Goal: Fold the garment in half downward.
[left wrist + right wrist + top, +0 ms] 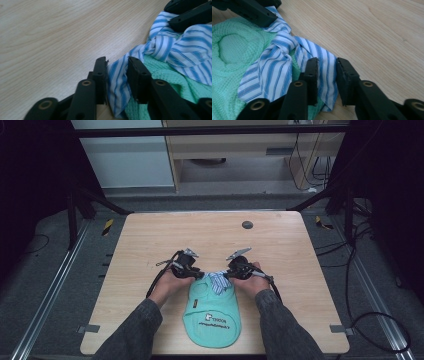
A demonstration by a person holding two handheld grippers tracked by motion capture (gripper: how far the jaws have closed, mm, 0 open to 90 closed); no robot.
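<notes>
Two grippers meet at the collar end of a small mint-green garment (pixel 212 312) that lies flat near the tabletop's (pixel 150 240) front edge, midway between its left and right sides, its printed hem toward the person. A blue-and-white striped collar (pixel 218 281) with a knotted tie sits at its far end. The left gripper (pixel 117 75) has one striped collar point between its jaws, and the right gripper (pixel 327 75) has the other. In each gripper view the jaws stand close on either side of the thin fabric, but a sliver of gap shows beside the cloth, so they look set around it and not yet pinching. By its looks the garment is light, limp and harmless to squeeze. The waffle-knit body should drape and sag when lifted, and the woven collar, thinner and smoother, may slide out of a loose pinch. A firm bite well in from each collar tip, or on the doubled fabric near the knot (pixel 283 46), would likely hold better than the bare tips. No container stands on the tabletop. A dark round plug (pixel 247 225) sits toward its far edge, well apart from the garment.
</notes>
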